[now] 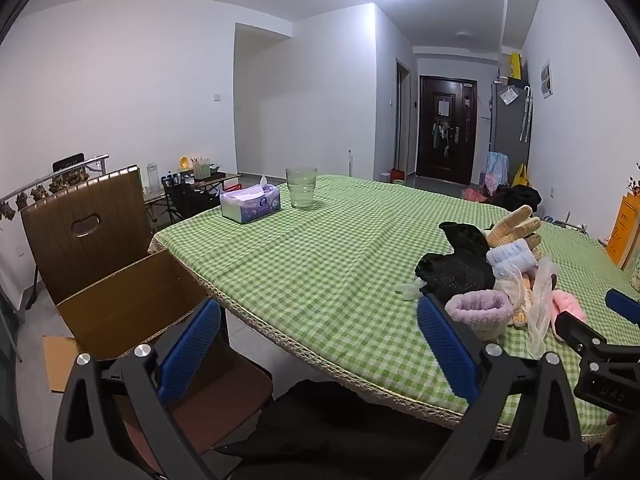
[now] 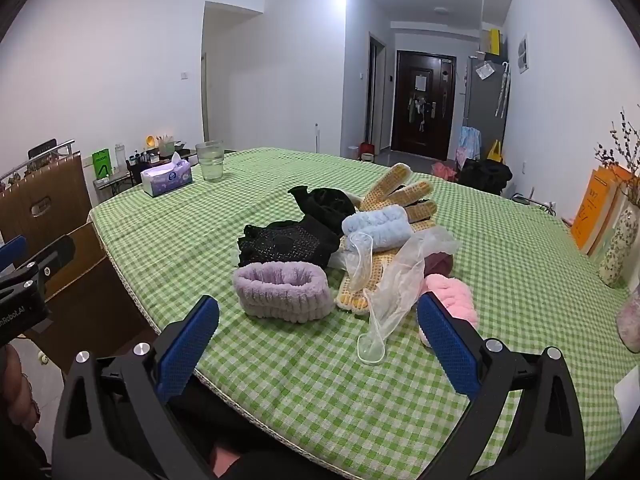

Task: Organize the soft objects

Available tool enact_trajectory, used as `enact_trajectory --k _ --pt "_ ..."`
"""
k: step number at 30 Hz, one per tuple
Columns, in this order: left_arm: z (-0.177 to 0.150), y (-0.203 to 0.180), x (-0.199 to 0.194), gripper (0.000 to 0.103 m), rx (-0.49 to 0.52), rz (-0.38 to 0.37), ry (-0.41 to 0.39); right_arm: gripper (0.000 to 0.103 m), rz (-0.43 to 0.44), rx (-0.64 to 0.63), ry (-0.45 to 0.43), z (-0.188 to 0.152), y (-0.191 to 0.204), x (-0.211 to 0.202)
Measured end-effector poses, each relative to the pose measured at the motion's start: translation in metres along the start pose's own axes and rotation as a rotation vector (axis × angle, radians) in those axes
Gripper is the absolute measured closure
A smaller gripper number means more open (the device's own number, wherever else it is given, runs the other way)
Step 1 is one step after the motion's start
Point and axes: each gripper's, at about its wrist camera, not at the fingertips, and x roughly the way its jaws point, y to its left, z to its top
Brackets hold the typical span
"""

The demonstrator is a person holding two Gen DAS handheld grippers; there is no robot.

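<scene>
Hovering at the near edge of the counter [image 2: 500,240], both grippers spread wide and empty: left gripper [image 1: 320,356] over the counter corner, right gripper [image 2: 318,344] aimed at the pile.

Looks like start of task, nothing sorted so far. All soft items heaped in one cluster on the green check cloth, right of centre:
- purple band [image 2: 282,290] nearest, in front of the right gripper, apart from its fingers
- pink band [image 2: 454,300] just beside the right-hand finger (partly hidden behind it)
- blue band [image 2: 378,226] further back, on top of the knit gloves [image 2: 404,192]
- black mesh piece [image 2: 286,246] and black cloth [image 2: 324,202] behind the purple band
- clear plastic glove [image 2: 394,280] draped across the front of the pile

Open box [image 1: 128,296] on the chair [image 1: 84,224] off the left corner, likely the drop target (a guess); what shows of its inside looks empty.

Tissue box [image 1: 250,202] and glass [image 1: 301,187] at the far end, well apart from the pile, probably not part of the job.

Left to do: basically everything. Purple band seems the easiest first pick.
</scene>
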Motion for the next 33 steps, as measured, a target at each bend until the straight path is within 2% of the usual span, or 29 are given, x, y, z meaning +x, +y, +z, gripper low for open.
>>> enact_trajectory --k 9,10,13,33 --pt "-0.0039 -0.0005 -0.0058 0.007 0.004 0.01 -0.004 0.008 -0.004 0.0 0.006 -0.0013 0.0007 -0.0023" --pt "0.0027 0.0019 0.0009 0.007 -0.018 -0.007 0.02 0.008 -0.005 0.001 0.008 -0.0022 0.0019 -0.0068" --pt "0.0043 0.0036 0.0019 0.007 -0.018 -0.008 0.021 0.008 0.003 0.002 0.004 0.0002 -0.0008 -0.0005" --pt "0.0019 0.0016 -0.0019 0.007 -0.026 -0.015 0.005 0.008 -0.002 0.003 0.002 -0.0027 0.0005 -0.0001"
